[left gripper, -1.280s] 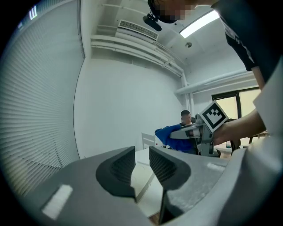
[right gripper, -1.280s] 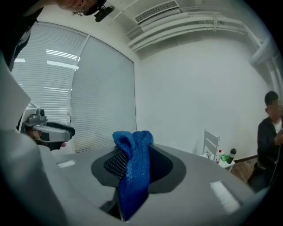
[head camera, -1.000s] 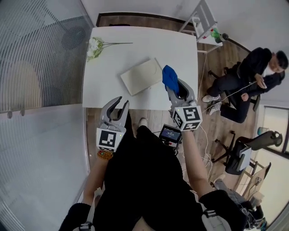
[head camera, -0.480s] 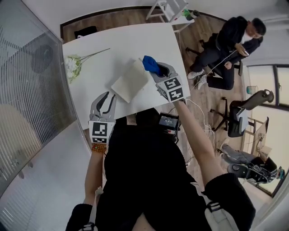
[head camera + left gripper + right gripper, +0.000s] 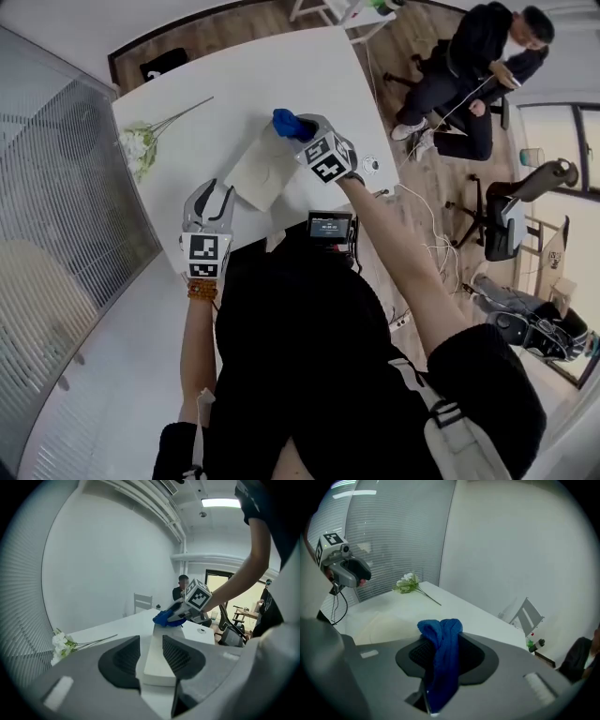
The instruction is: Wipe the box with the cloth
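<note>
A flat cream box (image 5: 261,171) lies on the white table (image 5: 234,84). My right gripper (image 5: 298,129) is shut on a bunched blue cloth (image 5: 284,120) over the box's far end; its jaws have just been opening slightly, and the cloth (image 5: 439,665) still hangs pinched between them. My left gripper (image 5: 214,195) is at the box's near corner. Its jaws have just been opening, and in the left gripper view the box's end (image 5: 161,660) shows between the pads; I see no clear press on it. That view also shows the right gripper (image 5: 185,613) and the cloth (image 5: 164,619).
White flowers (image 5: 136,150) lie at the table's left side. A person sits on a chair (image 5: 469,56) beyond the right edge, near an office chair (image 5: 511,220). A white rack (image 5: 347,9) stands behind the table. A blind-covered glass wall (image 5: 56,187) runs along the left.
Both grippers have come down toward the table. The right one carried the cloth onto the box's far end. The left one has closed in on the box's near corner.
</note>
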The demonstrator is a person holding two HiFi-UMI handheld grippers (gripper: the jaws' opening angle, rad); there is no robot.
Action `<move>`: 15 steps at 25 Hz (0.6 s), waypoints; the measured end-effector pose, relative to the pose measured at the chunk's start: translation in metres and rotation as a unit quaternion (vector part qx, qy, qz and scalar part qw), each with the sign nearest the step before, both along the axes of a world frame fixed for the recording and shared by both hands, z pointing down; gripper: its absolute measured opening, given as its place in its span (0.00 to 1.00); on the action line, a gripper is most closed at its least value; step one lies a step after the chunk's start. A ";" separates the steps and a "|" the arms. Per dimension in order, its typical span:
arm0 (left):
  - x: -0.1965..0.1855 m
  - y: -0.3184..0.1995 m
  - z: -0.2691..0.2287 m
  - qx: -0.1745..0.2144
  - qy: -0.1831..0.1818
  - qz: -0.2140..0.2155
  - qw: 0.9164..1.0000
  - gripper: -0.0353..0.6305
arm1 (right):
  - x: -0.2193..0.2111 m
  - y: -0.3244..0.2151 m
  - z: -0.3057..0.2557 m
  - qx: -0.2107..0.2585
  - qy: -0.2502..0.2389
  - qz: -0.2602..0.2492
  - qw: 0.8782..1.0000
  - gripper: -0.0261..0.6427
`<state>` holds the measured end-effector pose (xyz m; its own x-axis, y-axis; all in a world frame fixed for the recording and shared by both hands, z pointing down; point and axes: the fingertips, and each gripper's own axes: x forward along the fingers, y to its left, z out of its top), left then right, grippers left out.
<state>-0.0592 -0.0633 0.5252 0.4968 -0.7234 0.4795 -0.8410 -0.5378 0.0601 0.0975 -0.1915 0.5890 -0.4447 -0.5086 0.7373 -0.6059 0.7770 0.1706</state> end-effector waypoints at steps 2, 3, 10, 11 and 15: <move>0.002 -0.001 0.006 -0.014 0.001 -0.005 1.000 0.44 | -0.002 -0.010 0.004 0.015 0.006 -0.004 1.000 0.26; 0.003 0.000 0.011 -0.023 0.000 -0.004 1.000 0.44 | -0.004 -0.013 0.009 0.018 0.011 -0.008 1.000 0.27; 0.009 0.009 0.048 -0.068 -0.020 0.035 0.997 0.49 | -0.003 0.012 0.045 -0.033 0.042 -0.102 0.993 0.48; 0.009 0.011 0.053 -0.073 -0.021 0.042 0.996 0.51 | -0.001 0.015 0.043 -0.046 0.029 -0.108 0.993 0.49; 0.013 0.013 0.064 -0.080 -0.023 0.062 0.995 0.55 | 0.006 0.024 0.012 -0.063 -0.054 -0.102 0.991 0.48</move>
